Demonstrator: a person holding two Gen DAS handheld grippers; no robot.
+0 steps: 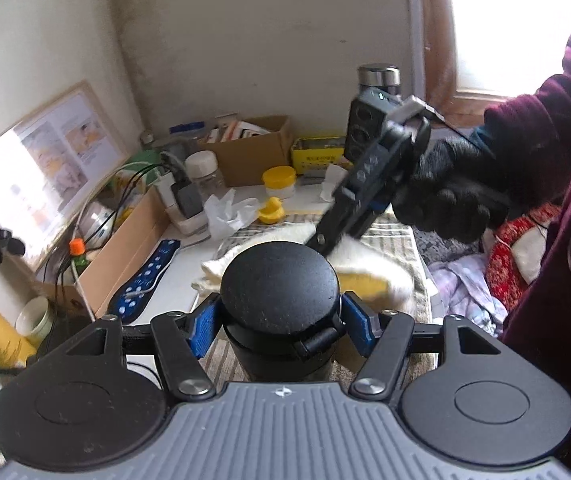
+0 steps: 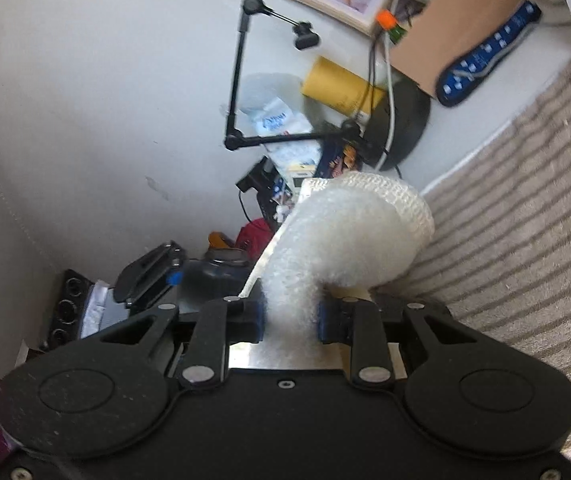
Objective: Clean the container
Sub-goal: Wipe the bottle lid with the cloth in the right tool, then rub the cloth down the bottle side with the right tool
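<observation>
Between left jaws, black container [image 1: 280,280], right jaws pinching cloth [image 2: 337,240]

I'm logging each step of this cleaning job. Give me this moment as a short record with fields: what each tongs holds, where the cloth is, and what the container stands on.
left tongs: shut on the black container, gripping it just under its closed lid
right tongs: shut on the white cloth
cloth position: beside the container's lid, on its far side; contact unclear
surface: striped mat
container lid: closed
</observation>
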